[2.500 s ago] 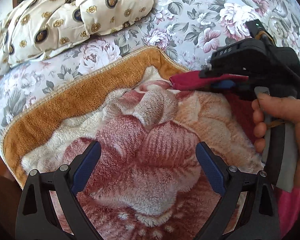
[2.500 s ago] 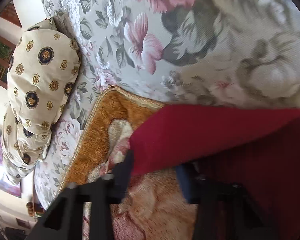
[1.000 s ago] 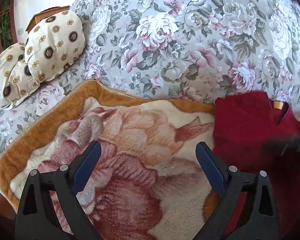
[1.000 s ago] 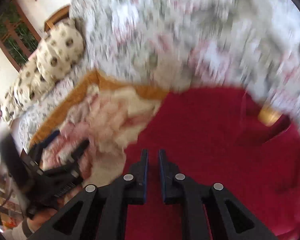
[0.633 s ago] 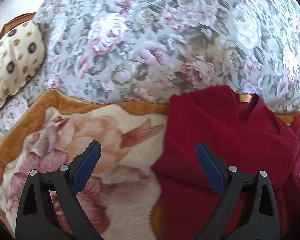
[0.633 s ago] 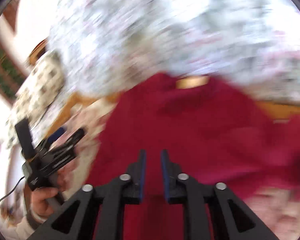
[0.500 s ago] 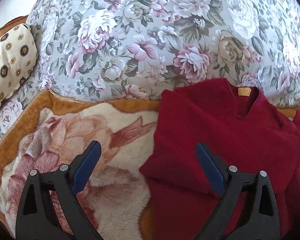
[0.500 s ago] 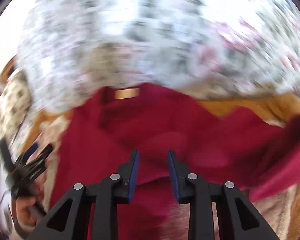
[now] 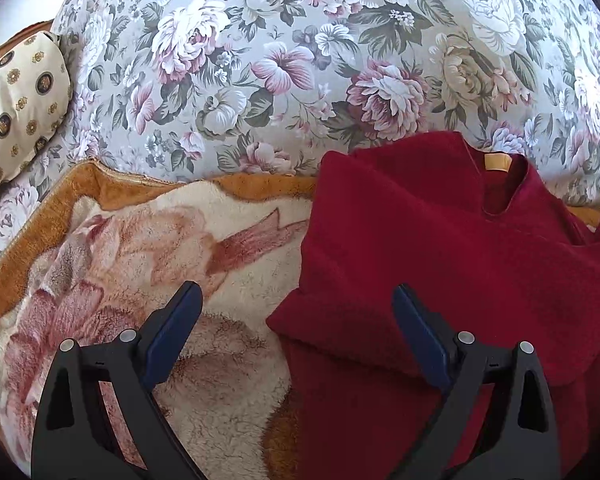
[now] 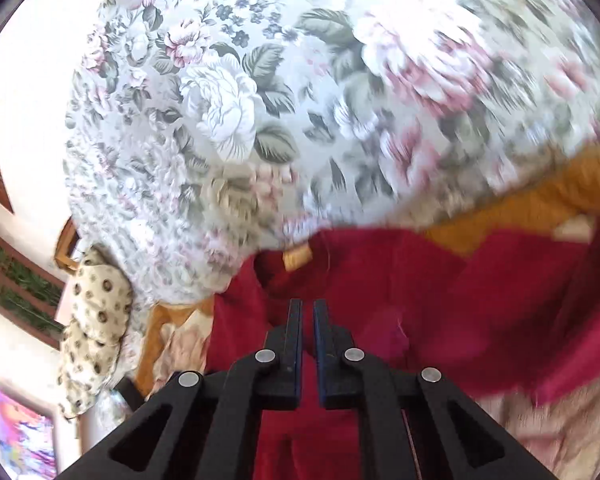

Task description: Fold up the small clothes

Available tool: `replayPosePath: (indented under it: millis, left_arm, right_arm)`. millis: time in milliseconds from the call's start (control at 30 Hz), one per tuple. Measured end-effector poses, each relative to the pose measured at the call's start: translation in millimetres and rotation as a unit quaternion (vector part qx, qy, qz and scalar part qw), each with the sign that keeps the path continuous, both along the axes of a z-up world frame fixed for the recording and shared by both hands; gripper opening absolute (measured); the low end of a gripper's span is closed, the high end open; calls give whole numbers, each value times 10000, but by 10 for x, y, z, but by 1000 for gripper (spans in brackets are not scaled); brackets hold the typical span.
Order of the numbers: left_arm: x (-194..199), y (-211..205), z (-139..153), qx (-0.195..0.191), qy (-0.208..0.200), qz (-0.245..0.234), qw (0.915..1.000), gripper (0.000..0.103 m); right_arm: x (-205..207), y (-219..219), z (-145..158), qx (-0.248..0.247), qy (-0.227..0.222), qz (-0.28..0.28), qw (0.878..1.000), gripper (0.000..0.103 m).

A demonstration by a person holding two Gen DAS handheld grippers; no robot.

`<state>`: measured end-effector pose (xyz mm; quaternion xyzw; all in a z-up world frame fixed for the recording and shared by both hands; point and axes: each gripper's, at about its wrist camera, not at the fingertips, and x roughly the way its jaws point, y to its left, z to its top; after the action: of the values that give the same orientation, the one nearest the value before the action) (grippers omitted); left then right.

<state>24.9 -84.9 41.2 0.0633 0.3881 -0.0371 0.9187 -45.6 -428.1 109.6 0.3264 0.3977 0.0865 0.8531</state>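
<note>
Red knit fabric, a small red garment (image 9: 440, 248), lies on a plush blanket (image 9: 148, 248) with an orange-gold border and a big pink rose pattern, spread over a bed covered in a floral sheet (image 9: 284, 64). The garment sits toward the right part of the blanket, its neckline with a yellow label (image 9: 497, 162) pointing toward the floral sheet, and its left side is doubled over itself so a folded edge runs down the middle of the left wrist view. The left gripper (image 9: 296, 328) hovers over that folded edge with its blue-padded jaws spread wide, one finger above the blanket and the other above the red cloth, clamping nothing. The right gripper (image 10: 307, 320) hangs above the garment just below the neckline, its jaws drawn together to a narrow slit with no cloth visibly caught between them; the view from it is smeared with blur. A cream pillow (image 9: 18, 92) with gold medallions rests on the sheet, well off to the left of the garment. At the far right, part of the red cloth bunches up beyond the blanket's gold edge.
</note>
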Motion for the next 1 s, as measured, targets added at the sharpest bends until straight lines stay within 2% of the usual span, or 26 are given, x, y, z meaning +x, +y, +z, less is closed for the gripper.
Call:
replayPosePath:
  millis: [100, 133, 167, 233, 333, 433, 533, 600, 667, 767, 833, 867, 933, 967, 1000]
  left_arm:
    - [15, -8, -11, 15, 32, 6, 10000, 96]
    - [11, -2, -7, -2, 15, 5, 10000, 96]
    - [5, 2, -5, -24, 2, -4, 10000, 96]
    - [14, 11, -13, -51, 39, -18, 10000, 96]
    - [21, 33, -19, -86, 64, 38, 9999, 96]
    - [26, 42, -17, -96, 66, 84, 9999, 96]
    - [31, 34, -24, -55, 83, 79, 9999, 96]
    - [26, 32, -24, -16, 88, 64, 9999, 96]
    - [22, 15, -30, 23, 84, 39, 10000, 96]
    - [17, 0, -33, 29, 75, 9, 10000, 96]
    - [23, 22, -34, -26, 94, 11, 10000, 96]
    - [30, 18, -42, -33, 113, 27, 9999, 96]
    - [43, 23, -58, -44, 159, 50, 9999, 96]
    - [45, 20, -62, -34, 162, 56, 9998, 96]
    - [40, 17, -58, -19, 147, 54, 9999, 96]
  right_arm:
    - [315, 57, -124, -130, 220, 25, 9997, 5]
    - [409, 120, -191, -285, 513, 147, 9982, 5]
    - [436, 119, -244, -447, 624, 166, 9969, 5]
    - [233, 43, -223, -840, 476, 172, 9952, 6]
    - [-199, -203, -219, -1415, 447, -280, 9885, 10]
    - [-402, -245, -309, -1559, 552, -173, 9861, 10]
    - [-274, 37, -474, -1186, 572, 465, 9902, 10]
    - [-72, 275, -539, -1282, 492, 682, 9882, 10]
    - [173, 443, -609, -1464, 466, 709, 9856, 10]
    - [518, 506, -942, -1387, 1119, 833, 9805, 10]
    - [470, 405, -950, -1185, 1040, 754, 9846, 10]
    - [382, 333, -871, -1361, 915, 621, 9845, 10]
    - [268, 213, -778, -1552, 728, 429, 9843, 19]
    - [245, 135, -791, -1389, 732, 395, 9868, 28]
    - [217, 96, -806, -1254, 764, 399, 9884, 29]
